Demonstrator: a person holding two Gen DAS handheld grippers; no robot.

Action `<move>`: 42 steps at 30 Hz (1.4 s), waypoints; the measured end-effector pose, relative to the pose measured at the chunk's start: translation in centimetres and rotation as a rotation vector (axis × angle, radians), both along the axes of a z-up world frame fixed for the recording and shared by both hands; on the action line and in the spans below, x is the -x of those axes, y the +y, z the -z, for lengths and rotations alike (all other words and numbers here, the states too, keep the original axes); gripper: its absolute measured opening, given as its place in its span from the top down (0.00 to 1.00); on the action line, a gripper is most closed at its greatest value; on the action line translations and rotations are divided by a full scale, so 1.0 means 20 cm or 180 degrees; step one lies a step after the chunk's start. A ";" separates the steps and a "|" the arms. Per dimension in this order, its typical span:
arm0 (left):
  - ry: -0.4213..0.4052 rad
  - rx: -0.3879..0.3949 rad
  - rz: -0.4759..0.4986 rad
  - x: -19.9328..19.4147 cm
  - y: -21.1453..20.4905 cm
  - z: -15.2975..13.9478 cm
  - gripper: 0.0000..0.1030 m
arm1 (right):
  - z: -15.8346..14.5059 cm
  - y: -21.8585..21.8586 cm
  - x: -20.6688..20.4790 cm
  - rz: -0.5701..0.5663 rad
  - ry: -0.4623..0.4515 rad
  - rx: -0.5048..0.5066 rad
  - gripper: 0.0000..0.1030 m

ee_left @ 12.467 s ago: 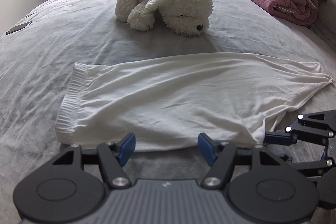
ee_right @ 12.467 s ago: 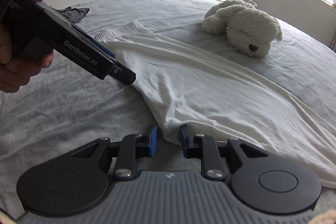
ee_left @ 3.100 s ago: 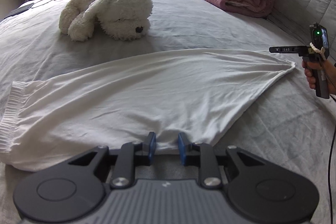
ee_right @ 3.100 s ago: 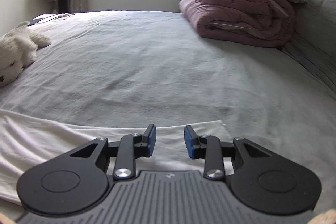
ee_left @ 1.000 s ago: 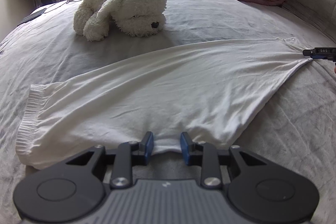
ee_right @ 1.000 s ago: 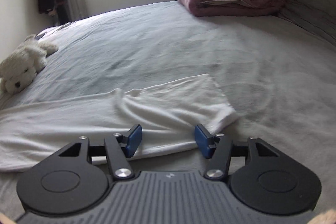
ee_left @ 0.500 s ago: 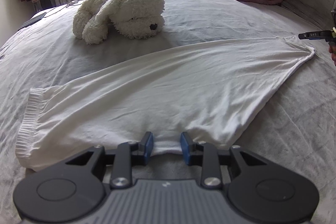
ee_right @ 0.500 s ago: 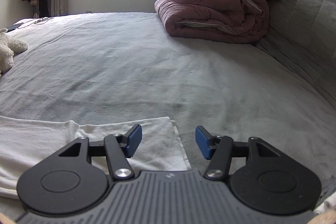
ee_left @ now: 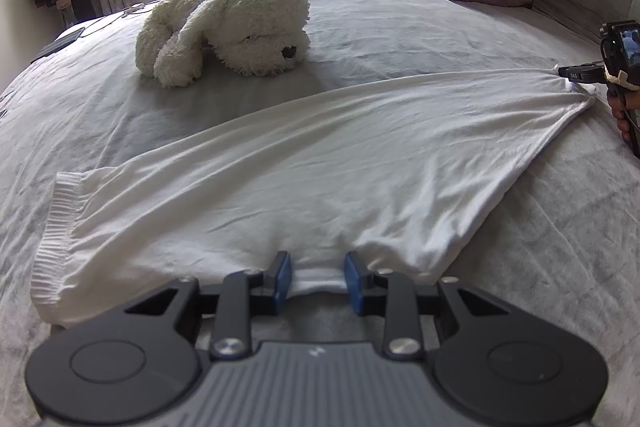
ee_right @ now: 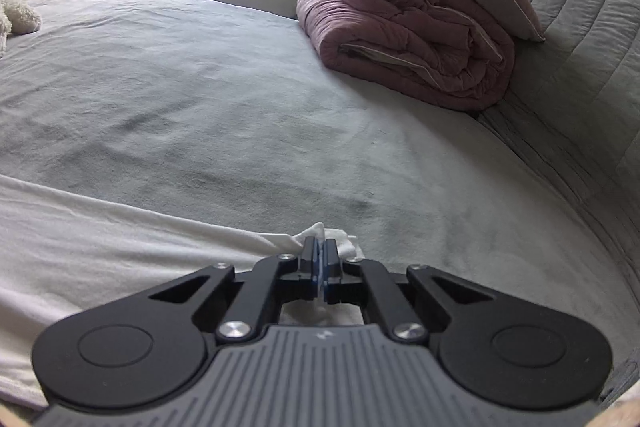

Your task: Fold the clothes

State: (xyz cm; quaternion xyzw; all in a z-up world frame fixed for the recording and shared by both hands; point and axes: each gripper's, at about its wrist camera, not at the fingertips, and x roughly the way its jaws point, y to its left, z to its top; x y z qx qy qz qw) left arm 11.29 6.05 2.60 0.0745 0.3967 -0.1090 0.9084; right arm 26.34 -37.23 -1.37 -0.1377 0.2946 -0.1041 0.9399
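White trousers (ee_left: pixel 304 163) lie folded lengthwise across the grey bed, with the elastic waistband (ee_left: pixel 56 227) at the left and the leg ends at the far right. My left gripper (ee_left: pixel 316 277) sits at the garment's near edge with a fold of the cloth between its partly closed blue pads, which stand apart. My right gripper (ee_right: pixel 320 259) is shut on the leg end of the white trousers (ee_right: pixel 120 243). It also shows in the left wrist view (ee_left: pixel 580 73) at the far right, pinching the bunched cloth tip.
A white plush dog (ee_left: pixel 228 27) lies on the bed behind the trousers. A rolled pink duvet (ee_right: pixel 408 31) with a pillow sits by the grey padded headboard (ee_right: pixel 580 39). Phones and cables lie at the bed's far corner (ee_left: pixel 64 41).
My right gripper has closed on the leg end, which is now bunched and pulled taut. My left gripper has stayed at the near edge, its view shifted slightly.
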 end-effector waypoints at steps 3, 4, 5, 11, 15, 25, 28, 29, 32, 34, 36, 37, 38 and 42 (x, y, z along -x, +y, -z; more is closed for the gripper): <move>-0.0010 -0.0018 0.0009 0.00 0.00 0.00 0.70 | 0.00 -0.01 -0.02 0.0014 0.0070 0.0028 0.88; -0.0011 -0.0021 0.0009 0.00 0.00 0.00 0.70 | -0.02 -0.02 -0.01 0.0066 0.0056 0.0002 0.70; -0.0011 -0.0022 0.0008 0.00 0.00 0.00 0.70 | -0.03 -0.04 -0.01 0.0114 0.0039 -0.0047 0.62; -0.0016 -0.0040 0.0009 0.00 0.00 0.00 0.70 | -0.03 -0.26 0.11 0.0390 -0.0112 -0.0572 0.62; -0.0023 -0.0056 0.0008 0.00 -0.01 0.00 0.69 | -0.05 -0.33 0.19 0.0546 -0.0252 -0.0863 0.62; -0.0034 -0.0063 -0.0001 0.00 -0.02 0.01 0.69 | -0.03 -0.27 0.22 0.0268 -0.0126 -0.1203 0.97; -0.0032 -0.0049 0.0001 0.00 -0.01 0.01 0.69 | -0.05 -0.22 0.21 0.0385 -0.0164 -0.0898 0.98; -0.0030 -0.0045 0.0000 0.00 -0.01 0.01 0.69 | -0.06 -0.22 0.22 0.0450 -0.0214 -0.0860 0.98; -0.0014 -0.0038 0.0011 0.00 -0.01 0.00 0.69 | -0.08 -0.20 0.25 0.0577 -0.0296 -0.0793 0.98; 0.0006 -0.0037 0.0043 0.00 0.00 0.00 0.68 | -0.06 -0.19 0.24 0.0574 -0.0189 -0.0707 0.98; 0.0019 -0.0028 0.0066 0.00 0.00 0.00 0.68 | -0.01 -0.18 0.22 0.0542 -0.0022 -0.0622 0.97; 0.0025 -0.0016 0.0058 0.00 0.00 0.00 0.67 | -0.01 -0.19 0.21 0.0505 -0.0012 -0.0652 0.93; 0.0030 -0.0006 0.0051 0.00 0.01 0.00 0.67 | -0.02 -0.21 0.21 0.0473 -0.0006 -0.0694 0.85; 0.0008 -0.0029 0.0051 0.00 0.00 0.00 0.67 | -0.11 -0.33 0.18 0.0445 -0.0137 -0.1113 0.56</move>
